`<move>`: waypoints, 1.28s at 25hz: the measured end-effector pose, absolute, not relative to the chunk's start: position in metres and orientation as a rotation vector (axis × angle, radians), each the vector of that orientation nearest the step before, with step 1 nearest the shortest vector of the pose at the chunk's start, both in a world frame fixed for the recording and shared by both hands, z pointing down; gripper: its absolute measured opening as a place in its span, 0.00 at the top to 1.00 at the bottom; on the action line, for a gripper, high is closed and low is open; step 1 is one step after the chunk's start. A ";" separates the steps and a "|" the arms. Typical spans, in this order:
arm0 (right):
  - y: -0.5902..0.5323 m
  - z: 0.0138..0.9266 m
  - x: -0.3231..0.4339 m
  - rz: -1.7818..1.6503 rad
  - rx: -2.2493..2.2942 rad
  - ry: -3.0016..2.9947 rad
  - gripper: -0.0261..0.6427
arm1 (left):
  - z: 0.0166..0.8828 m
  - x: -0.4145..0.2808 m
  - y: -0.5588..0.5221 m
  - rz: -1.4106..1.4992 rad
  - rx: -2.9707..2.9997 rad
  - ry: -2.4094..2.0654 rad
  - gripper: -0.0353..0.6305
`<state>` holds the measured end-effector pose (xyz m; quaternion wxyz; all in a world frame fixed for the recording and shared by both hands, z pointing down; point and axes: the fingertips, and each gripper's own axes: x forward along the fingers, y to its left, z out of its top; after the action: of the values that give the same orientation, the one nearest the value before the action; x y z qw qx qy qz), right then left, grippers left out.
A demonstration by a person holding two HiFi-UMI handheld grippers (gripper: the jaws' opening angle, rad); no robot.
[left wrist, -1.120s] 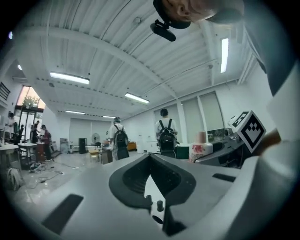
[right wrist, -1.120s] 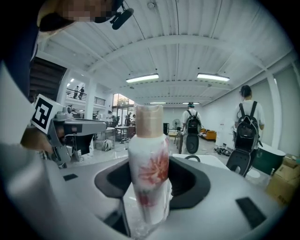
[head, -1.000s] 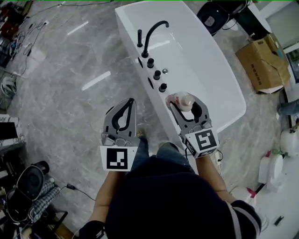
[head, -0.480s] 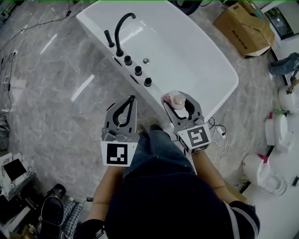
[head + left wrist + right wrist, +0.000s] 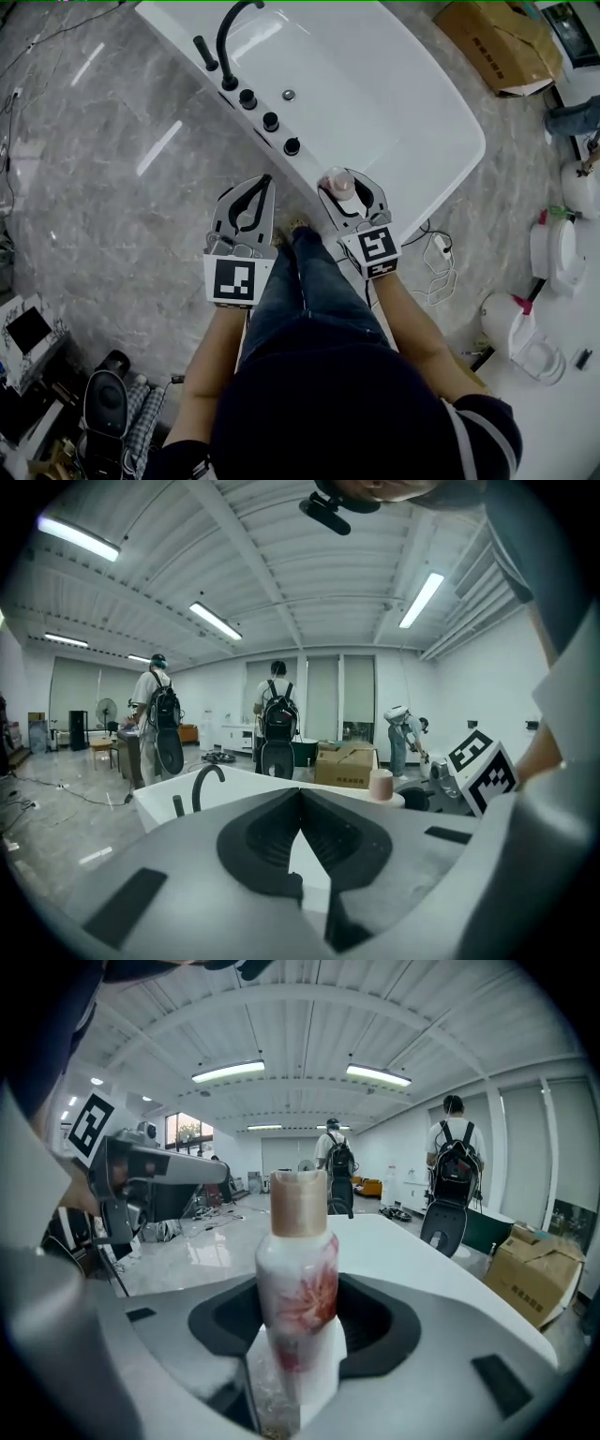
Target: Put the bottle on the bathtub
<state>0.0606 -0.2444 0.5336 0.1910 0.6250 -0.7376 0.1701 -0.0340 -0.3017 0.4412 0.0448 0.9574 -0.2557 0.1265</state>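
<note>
A white bottle (image 5: 298, 1288) with a red flower print and a tan cap stands upright between the jaws of my right gripper (image 5: 339, 184), which is shut on it. In the head view the bottle (image 5: 339, 182) hangs at the near rim of the white bathtub (image 5: 412, 112). My left gripper (image 5: 253, 193) is shut and holds nothing, over the grey floor just left of the tub. In the left gripper view the jaws meet at the tips (image 5: 300, 793), and the bottle's cap (image 5: 381, 784) shows to the right.
A black faucet (image 5: 231, 30) and several black knobs (image 5: 270, 121) line the tub's left rim. A cardboard box (image 5: 502, 42) lies beyond the tub. White toilets (image 5: 555, 255) and a cable (image 5: 437, 272) are at right. People with backpacks (image 5: 277, 726) stand in the distance.
The person has stepped closer to the tub. Both grippers shifted up in view, and the right one has carried the bottle along the tub's near rim.
</note>
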 end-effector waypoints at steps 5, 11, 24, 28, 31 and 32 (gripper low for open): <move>-0.260 0.579 0.069 0.529 1.687 -2.052 0.61 | 0.475 -0.024 -0.308 0.515 2.893 -0.759 0.91; -0.278 0.633 0.074 0.606 1.579 -2.013 0.61 | 0.500 -0.020 -0.317 0.597 2.842 -0.773 0.91; -0.295 0.689 0.078 0.617 1.430 -1.967 0.61 | 0.530 -0.017 -0.323 0.684 2.779 -0.789 0.91; -0.302 0.694 0.075 0.590 1.405 -1.996 0.61 | 0.535 -0.019 -0.323 0.694 2.766 -0.799 0.91; -0.306 0.697 0.072 0.563 1.392 -2.015 0.61 | 0.540 -0.020 -0.322 0.703 2.755 -0.804 0.91; -0.307 0.697 0.072 0.559 1.392 -2.021 0.61 | 0.541 -0.021 -0.321 0.707 2.754 -0.803 0.91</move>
<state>0.0716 -0.3068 0.6972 0.3073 0.5263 -0.7641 0.2113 -0.0208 -0.3214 0.5409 0.0933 0.9280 -0.2706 0.2384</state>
